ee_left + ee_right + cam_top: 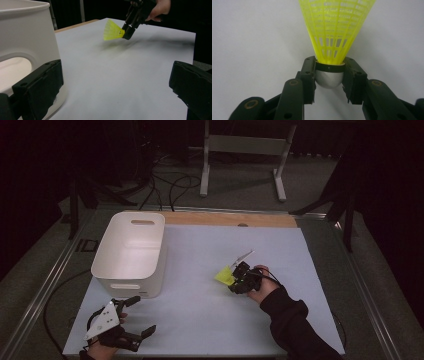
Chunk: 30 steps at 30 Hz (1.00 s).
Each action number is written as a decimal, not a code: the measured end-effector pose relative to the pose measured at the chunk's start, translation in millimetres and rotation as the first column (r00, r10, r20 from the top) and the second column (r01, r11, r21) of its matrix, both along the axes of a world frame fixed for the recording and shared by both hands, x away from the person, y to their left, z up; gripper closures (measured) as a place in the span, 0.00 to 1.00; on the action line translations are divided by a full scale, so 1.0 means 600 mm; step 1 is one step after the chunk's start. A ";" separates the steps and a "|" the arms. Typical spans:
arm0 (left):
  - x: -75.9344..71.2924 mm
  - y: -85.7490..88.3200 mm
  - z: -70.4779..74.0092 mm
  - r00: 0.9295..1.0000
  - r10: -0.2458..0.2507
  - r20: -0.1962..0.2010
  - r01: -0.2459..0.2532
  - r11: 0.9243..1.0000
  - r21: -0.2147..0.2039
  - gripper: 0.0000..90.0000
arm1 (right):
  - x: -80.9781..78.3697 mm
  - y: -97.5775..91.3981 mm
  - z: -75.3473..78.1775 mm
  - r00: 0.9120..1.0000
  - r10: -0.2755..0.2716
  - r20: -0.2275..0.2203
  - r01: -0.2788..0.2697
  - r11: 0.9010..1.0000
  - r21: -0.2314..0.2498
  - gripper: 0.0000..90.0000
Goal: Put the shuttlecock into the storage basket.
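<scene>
Gripping yellow shuttlecock (329,72), right gripper (329,77)

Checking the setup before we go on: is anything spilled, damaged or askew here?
Nothing stands out. The right tool grips the yellow shuttlecock squarely by its cap, and the white bin stands upright.

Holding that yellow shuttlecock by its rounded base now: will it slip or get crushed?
The shuttlecock probably weighs little: its skirt is open mesh. The right gripper clamps the smooth, rounded silver base, so it could squirt out if squeezed harder. The thin skirt looks bendable; best to keep off it.
</scene>
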State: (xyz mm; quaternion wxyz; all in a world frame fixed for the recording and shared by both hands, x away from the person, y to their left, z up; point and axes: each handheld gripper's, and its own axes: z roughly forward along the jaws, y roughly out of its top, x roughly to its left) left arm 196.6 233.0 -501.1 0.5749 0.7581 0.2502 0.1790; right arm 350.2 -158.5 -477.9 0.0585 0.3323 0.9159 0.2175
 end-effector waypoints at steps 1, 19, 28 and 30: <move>0.000 0.000 0.000 1.000 0.002 -0.001 -0.002 1.000 0.001 0.00 | 0.000 -0.001 0.003 1.000 -0.003 0.004 0.003 1.000 0.001 0.72; 0.002 -0.002 -0.002 1.000 0.007 -0.012 -0.007 1.000 0.021 0.00 | -0.002 -0.002 0.056 0.997 0.073 0.033 -0.073 0.997 0.007 0.72; 0.002 -0.002 -0.002 1.000 0.007 -0.010 -0.007 1.000 0.018 0.00 | -0.002 0.009 0.090 0.992 0.113 0.055 -0.113 0.994 0.005 0.72; 0.002 -0.002 -0.002 1.000 0.007 -0.011 -0.007 1.000 0.019 0.00 | -0.003 0.012 0.097 0.990 0.129 0.061 -0.130 0.991 0.010 0.72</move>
